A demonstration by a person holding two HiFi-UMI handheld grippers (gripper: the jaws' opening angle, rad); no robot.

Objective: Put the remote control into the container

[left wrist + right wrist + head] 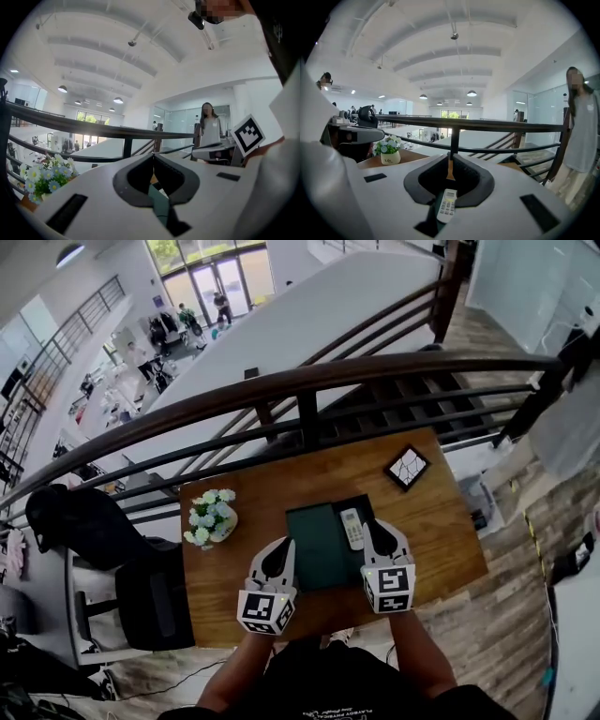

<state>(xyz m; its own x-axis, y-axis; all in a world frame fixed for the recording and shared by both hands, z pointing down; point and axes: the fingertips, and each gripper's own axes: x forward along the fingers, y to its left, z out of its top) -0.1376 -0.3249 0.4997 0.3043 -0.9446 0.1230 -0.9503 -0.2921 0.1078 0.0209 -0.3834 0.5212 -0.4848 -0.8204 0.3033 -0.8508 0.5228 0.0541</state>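
A white remote control [352, 528] lies along the right side of the dark green container [319, 549], in the middle of the wooden table [441, 531]. In the right gripper view the remote control [446, 205] shows below the jaws, not between them. My right gripper [377, 523] hovers just right of the remote with its jaws closed tip to tip and nothing in them [450, 159]. My left gripper [281, 542] hovers at the container's left edge, also shut and empty [153, 157]. A strip of the green container [159, 204] shows beneath it.
A pot of white flowers [211, 518] stands on the table's left part. A dark square coaster [407, 467] lies at the far right corner. A dark railing [300, 381] runs behind the table, with a black chair [150, 596] at its left. A person [581, 131] stands to the right.
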